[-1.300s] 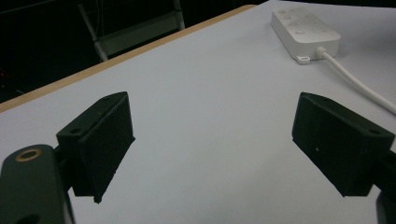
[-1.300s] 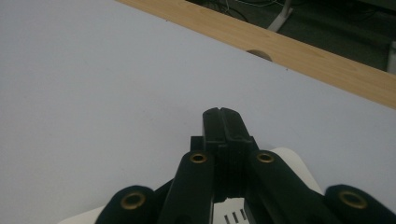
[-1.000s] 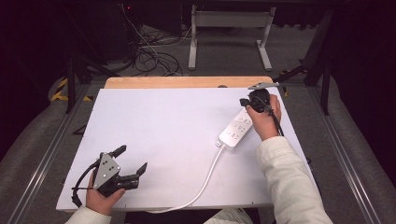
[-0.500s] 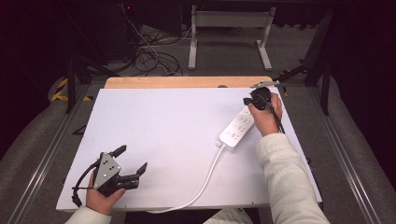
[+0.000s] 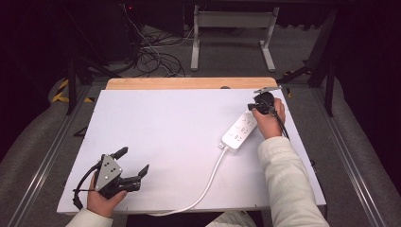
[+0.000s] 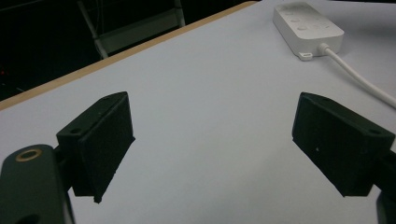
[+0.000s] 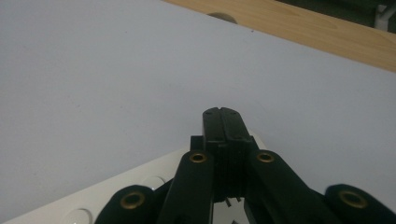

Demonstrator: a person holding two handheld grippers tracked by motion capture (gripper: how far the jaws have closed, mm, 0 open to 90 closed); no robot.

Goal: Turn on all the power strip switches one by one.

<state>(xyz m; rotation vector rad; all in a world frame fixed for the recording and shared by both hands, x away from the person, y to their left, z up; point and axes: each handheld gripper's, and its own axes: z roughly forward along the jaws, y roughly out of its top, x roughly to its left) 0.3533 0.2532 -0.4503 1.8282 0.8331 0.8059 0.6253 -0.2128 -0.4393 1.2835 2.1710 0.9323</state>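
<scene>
Right tongs (image 5: 255, 106): jaws pressed together with nothing between them, tips over the far end of the power strip (image 5: 239, 129).
Left tongs (image 5: 133, 163): jaws wide apart, empty, well apart from the strip.
Power strip: white, flat on the counter (image 5: 165, 123), cord (image 5: 208, 182) trailing toward the person.

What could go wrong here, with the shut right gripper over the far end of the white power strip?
The shut right gripper hangs over the far end of the white plastic power strip; a push there could slide it, since the open left gripper is far off and not bracing it. The strip's white cable runs off the near edge of the white table top and might snag or tug.
</scene>
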